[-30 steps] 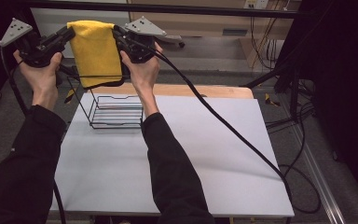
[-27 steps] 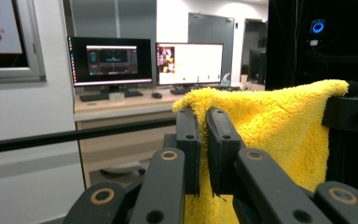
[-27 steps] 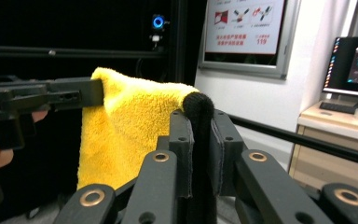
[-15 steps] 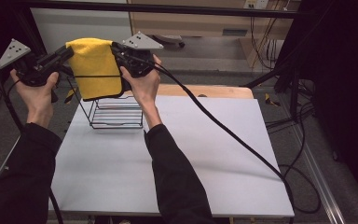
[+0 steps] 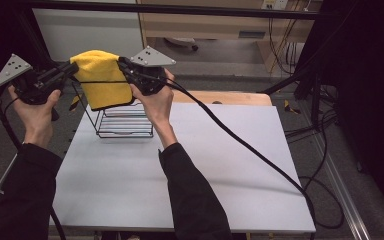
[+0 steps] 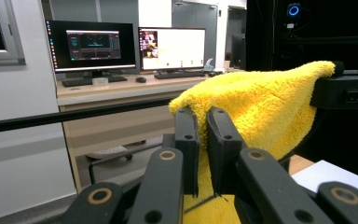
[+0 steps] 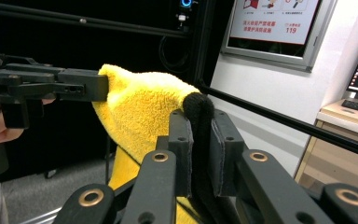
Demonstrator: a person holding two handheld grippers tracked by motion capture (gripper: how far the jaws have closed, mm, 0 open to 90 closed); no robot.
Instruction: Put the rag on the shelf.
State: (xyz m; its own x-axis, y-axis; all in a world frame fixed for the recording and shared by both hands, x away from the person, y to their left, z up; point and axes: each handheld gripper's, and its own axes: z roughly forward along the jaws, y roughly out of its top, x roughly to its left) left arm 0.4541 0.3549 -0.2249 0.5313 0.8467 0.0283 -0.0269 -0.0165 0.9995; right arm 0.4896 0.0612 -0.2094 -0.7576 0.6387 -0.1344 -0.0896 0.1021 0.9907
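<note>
A fluffy yellow cloth (image 5: 102,80) hangs stretched between my two grippers, above a black wire rack (image 5: 124,120) at the table's back left. My left gripper (image 5: 71,69) is shut on the cloth's left top corner; in the left gripper view the cloth (image 6: 256,107) bulges out of the closed jaws of my left gripper (image 6: 203,122). My right gripper (image 5: 123,65) is shut on the opposite corner, whose dark edge pokes up between the jaws of my right gripper (image 7: 198,122) in the right gripper view. The cloth (image 7: 144,109) runs off to the other gripper there.
The white table (image 5: 220,175) spreads to the right and front of the rack. A thick black cable (image 5: 250,150) trails from the right gripper across the table to its right edge. A wooden board (image 5: 230,97) lies along the back edge.
Both grippers have moved with the cloth toward the left and slightly down, nearer the wire rack. Both stay shut on the cloth.
</note>
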